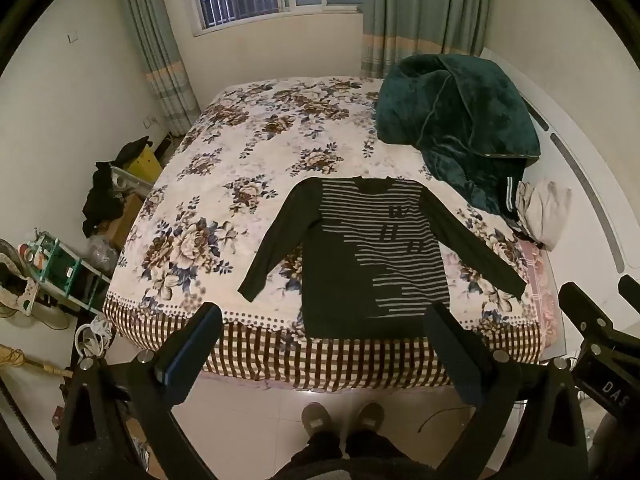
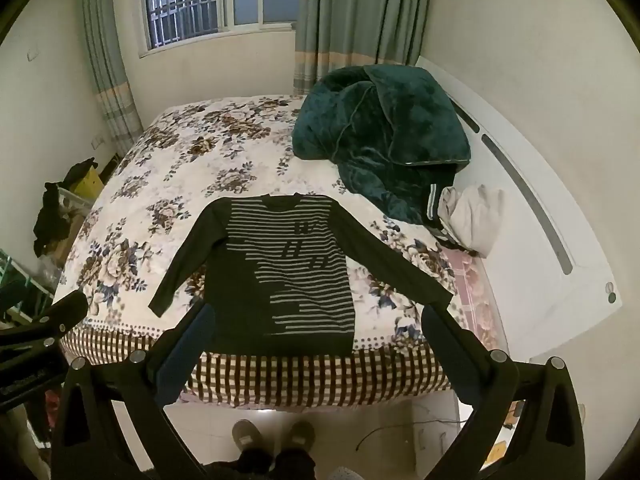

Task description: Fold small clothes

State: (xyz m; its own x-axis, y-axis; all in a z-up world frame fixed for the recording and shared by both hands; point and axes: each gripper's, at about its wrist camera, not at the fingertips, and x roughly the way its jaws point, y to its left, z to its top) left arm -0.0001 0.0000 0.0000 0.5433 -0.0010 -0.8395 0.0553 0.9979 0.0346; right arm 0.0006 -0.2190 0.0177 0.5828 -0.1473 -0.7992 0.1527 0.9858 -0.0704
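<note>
I see the dark striped sweater (image 1: 360, 256) lying flat and face up on the bed (image 1: 224, 184), sleeves spread, hem at the near edge, ahead of and below both tongs, touching neither. It looks like a thin knit: grey stripes across the chest, plain dark sleeves. The bedspread is floral, with a checked border. A plush green blanket (image 1: 452, 120) sits heaped at the far right. My left tongs (image 1: 324, 356) and right tongs (image 2: 316, 352) hang above the floor before the bed, both spread wide, gripping nothing.
</note>
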